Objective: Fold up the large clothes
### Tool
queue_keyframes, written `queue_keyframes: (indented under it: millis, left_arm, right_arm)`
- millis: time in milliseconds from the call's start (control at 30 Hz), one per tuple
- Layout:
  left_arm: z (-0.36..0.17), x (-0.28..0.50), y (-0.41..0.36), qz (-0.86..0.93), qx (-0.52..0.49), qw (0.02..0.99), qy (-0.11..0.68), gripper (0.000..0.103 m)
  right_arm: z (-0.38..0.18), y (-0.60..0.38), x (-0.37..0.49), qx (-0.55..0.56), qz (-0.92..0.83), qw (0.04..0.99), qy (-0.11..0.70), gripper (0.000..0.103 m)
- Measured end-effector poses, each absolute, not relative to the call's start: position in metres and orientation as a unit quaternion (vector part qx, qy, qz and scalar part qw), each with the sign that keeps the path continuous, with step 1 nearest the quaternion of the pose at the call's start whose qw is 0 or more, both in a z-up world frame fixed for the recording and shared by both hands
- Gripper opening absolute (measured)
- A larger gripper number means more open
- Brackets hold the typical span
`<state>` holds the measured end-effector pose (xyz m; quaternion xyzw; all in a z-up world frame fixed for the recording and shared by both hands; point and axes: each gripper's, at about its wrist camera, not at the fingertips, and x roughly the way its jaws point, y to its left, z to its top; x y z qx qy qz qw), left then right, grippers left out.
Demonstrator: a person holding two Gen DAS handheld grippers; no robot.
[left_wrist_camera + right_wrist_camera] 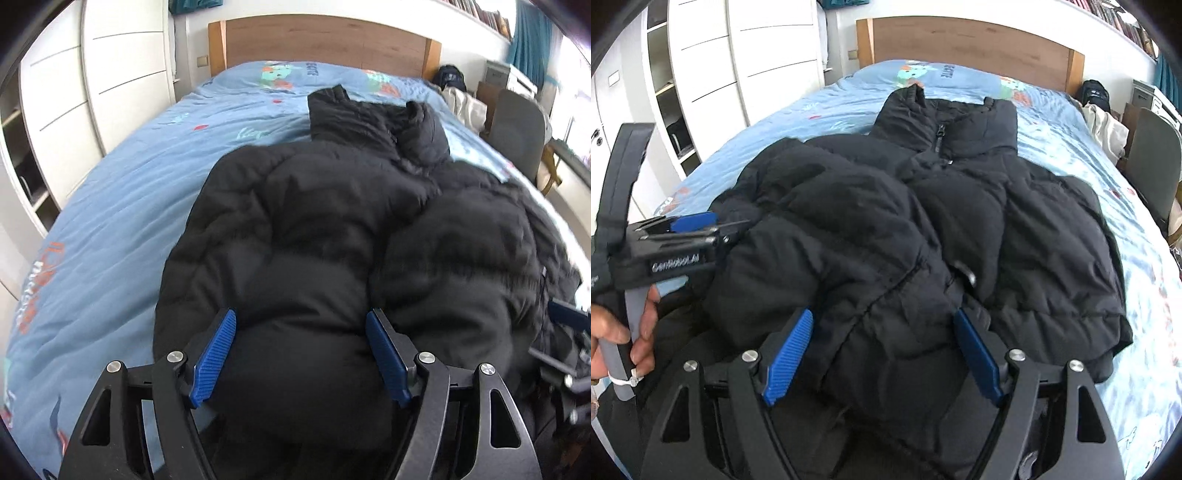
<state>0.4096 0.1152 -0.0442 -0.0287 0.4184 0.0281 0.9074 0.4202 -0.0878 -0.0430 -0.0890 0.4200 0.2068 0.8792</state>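
A black puffer jacket (pixel 960 206) lies on the blue bed cover (pixel 1071 122), collar toward the headboard. Its left side is folded over the front; in the left wrist view the jacket (pixel 314 221) fills the middle. My left gripper (pixel 301 317) hovers low over that folded part with its blue pads (pixel 214 358) wide apart. Puffy fabric bulges between them and is not squeezed. In the right wrist view a hand holds the left gripper (pixel 694 225) at the jacket's left edge. My right gripper (pixel 883 315) stands open over the near hem, with fabric between its pads but not gripped.
The wooden headboard (pixel 971 40) closes the far end of the bed. White wardrobes (pixel 713 74) stand along the left. A grey chair (pixel 1156 162) and a pile of bags stand at the right side. The blue cover (pixel 122 206) lies bare left of the jacket.
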Motion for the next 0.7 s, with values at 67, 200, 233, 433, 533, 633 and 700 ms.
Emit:
queue_keyframes:
  millis: [67,200,233,433,533,633,700]
  left_arm:
    - [-0.048,0.404,0.112,0.031,-0.022,0.906,0.421,0.072]
    - [-0.044,0.395,0.111,0.034,-0.024,0.905,0.424,0.072]
    - [-0.042,0.393,0.111,0.034,-0.024,0.905,0.423,0.072]
    - [-0.022,0.371,0.104,0.035,-0.016,0.910,0.413,0.072]
    - [-0.011,0.360,0.098,0.037,-0.002,0.916,0.400,0.072]
    - [0.001,0.348,0.092,0.036,-0.002,0.919,0.391,0.072]
    - [0.008,0.341,0.089,0.036,0.000,0.923,0.384,0.072]
  right_arm:
    - [-0.051,-0.093,0.423,-0.079,0.203,0.875,0.432,0.078]
    - [-0.050,-0.100,0.422,-0.064,0.190,0.874,0.442,0.078]
    - [-0.049,-0.101,0.420,-0.067,0.188,0.875,0.442,0.078]
    - [-0.027,-0.112,0.400,-0.072,0.176,0.882,0.431,0.078]
    - [-0.011,-0.125,0.385,-0.067,0.169,0.889,0.420,0.078]
    - [0.004,-0.139,0.370,-0.064,0.161,0.895,0.410,0.078]
    - [0.012,-0.150,0.359,-0.061,0.155,0.899,0.404,0.078]
